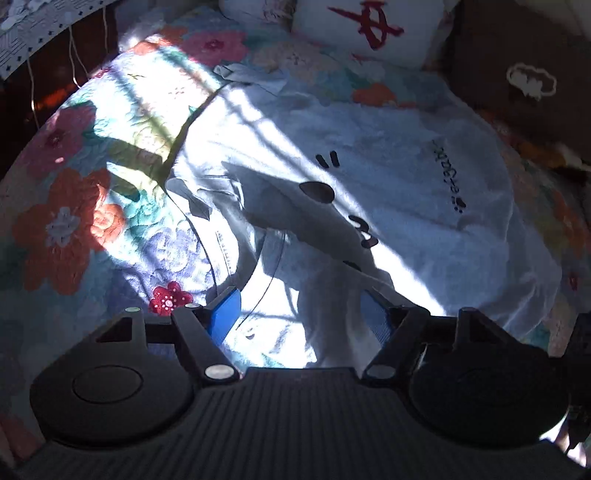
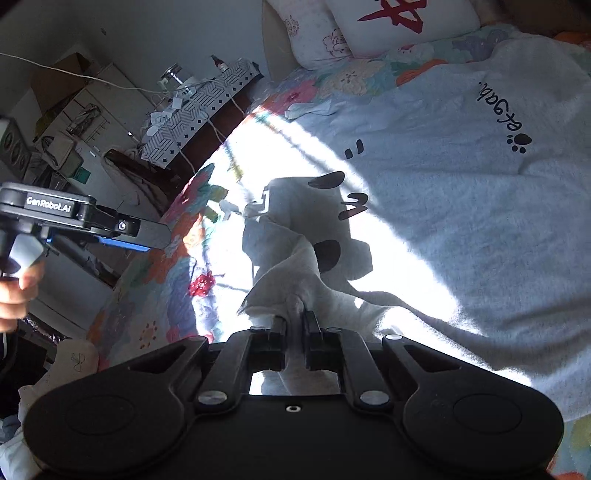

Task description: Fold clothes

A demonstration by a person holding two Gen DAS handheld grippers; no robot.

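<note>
in the left wrist view the left gripper [image 1: 301, 314] hangs with its blue-padded jaws wide apart and nothing pinched, above the white sweatshirt [image 1: 369, 177] spread on the floral quilt [image 1: 74, 221]. in the right wrist view the right gripper [image 2: 294, 319] is clamped on a raised fold of that sweatshirt [image 2: 443, 221], likely to carry it over.

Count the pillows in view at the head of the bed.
2. Pillow with a red character up against the headboard, and a floral pillow to its left, touching it. Both are cropped by the frame, so more may be hidden.
</note>
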